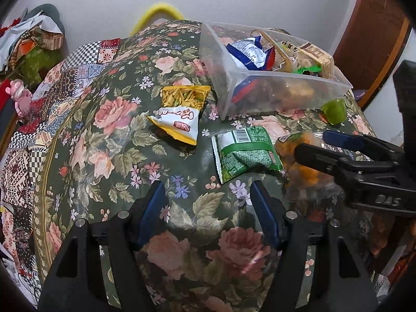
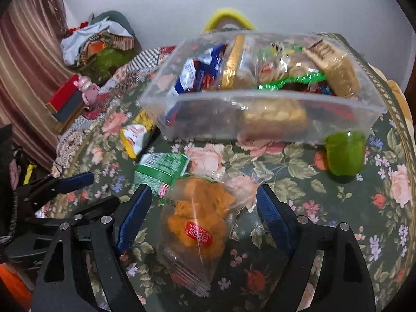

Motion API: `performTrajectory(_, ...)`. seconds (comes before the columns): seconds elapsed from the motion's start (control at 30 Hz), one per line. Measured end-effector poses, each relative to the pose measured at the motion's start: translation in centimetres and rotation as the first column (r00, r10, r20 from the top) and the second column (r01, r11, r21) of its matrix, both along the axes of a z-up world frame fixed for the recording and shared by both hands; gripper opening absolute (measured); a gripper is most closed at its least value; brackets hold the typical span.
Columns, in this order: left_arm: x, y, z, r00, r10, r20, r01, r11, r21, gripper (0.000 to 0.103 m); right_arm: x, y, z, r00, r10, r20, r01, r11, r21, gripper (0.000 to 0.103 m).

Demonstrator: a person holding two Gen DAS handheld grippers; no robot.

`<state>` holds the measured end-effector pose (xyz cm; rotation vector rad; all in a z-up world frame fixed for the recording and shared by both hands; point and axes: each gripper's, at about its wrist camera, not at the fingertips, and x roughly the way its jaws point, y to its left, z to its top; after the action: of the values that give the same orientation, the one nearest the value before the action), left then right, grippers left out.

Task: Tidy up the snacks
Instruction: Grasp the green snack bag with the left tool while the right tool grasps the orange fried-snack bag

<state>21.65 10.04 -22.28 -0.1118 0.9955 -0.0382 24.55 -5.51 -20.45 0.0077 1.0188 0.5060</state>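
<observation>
A clear plastic bin [image 1: 286, 88] [image 2: 273, 111] filled with several wrapped snacks stands at the back of the table. In front of it lie a yellow-and-white packet [image 1: 179, 114] [image 2: 135, 135], a green packet [image 1: 244, 153] [image 2: 161, 171], a green jelly cup [image 1: 334, 111] [image 2: 344, 153] and a clear bag of orange snacks [image 2: 197, 215] [image 1: 293, 150]. My right gripper [image 2: 205, 202] [image 1: 318, 147] is open astride the orange bag, pads not pressing it. My left gripper [image 1: 208, 200] [image 2: 65, 189] is open over bare cloth, just short of the green packet.
The table wears a dark floral cloth [image 1: 117, 143] with a patchwork cloth [image 1: 52, 98] on its left part. A pink toy [image 1: 19, 97] and piled fabric [image 1: 33, 39] sit at far left. A yellow handle [image 1: 158, 13] shows behind the table. A wooden door frame [image 1: 369, 26] rises at right.
</observation>
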Motion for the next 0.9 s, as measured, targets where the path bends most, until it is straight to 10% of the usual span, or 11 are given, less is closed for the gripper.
performTrajectory(0.27, 1.6, -0.2, -0.5, 1.000, 0.010, 0.004, -0.010, 0.998, -0.058, 0.070, -0.1, -1.4, -0.7, 1.000, 0.004, -0.024, -0.004, 1.000, -0.003, 0.079)
performTrajectory(0.43, 3.0, -1.4, -0.6, 1.000, -0.011, 0.013, 0.012, 0.997, -0.074, 0.074, -0.4, -2.6, -0.6, 0.999, 0.035, -0.015, -0.036, 0.999, -0.021, 0.055)
performTrajectory(0.9, 5.9, -3.2, -3.0, 0.999, -0.017, -0.030, 0.014, 0.995, -0.103, 0.076, -0.8, -5.0, -0.1, 1.000, -0.014, 0.020, 0.014, 1.000, -0.013, 0.051)
